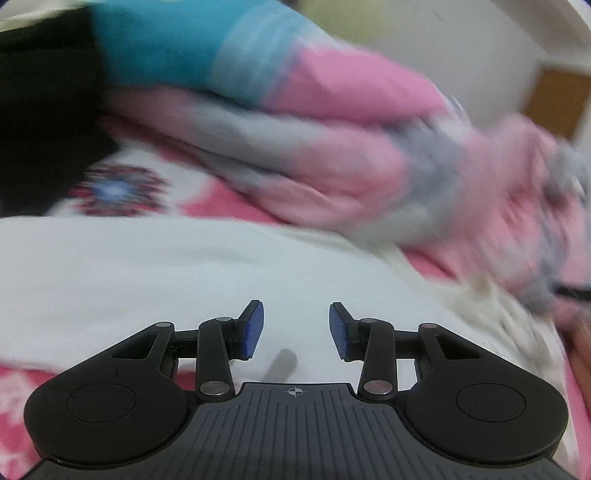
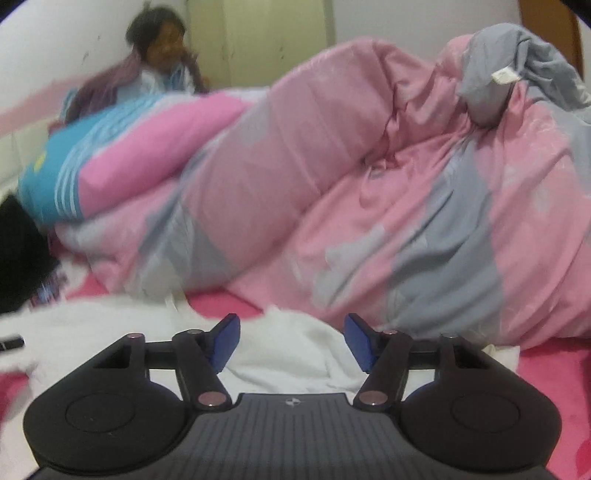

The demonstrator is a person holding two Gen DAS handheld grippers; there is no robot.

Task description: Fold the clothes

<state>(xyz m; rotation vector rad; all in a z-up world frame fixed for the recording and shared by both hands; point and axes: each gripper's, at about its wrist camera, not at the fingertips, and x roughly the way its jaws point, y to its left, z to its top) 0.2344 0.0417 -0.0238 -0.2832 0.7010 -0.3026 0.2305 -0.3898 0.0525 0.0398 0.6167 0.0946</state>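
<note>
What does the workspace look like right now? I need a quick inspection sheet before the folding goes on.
Surface: bed with pink patterned sheet.
Job's things: white garment spread flat under both grippers, rumpled in the right wrist view.
Clutter: pink and grey duvet heaped behind; blue and pink bedding on it; black item at the left.
Grippers: left gripper open, empty; right gripper open, empty.
Cables: nothing seen.
Surroundings: person sitting behind the duvet; pale wall.

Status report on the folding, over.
Left gripper open, empty. Right gripper open, empty. White garment flat on bed, unheld. Pink-grey duvet bunched just behind.
</note>
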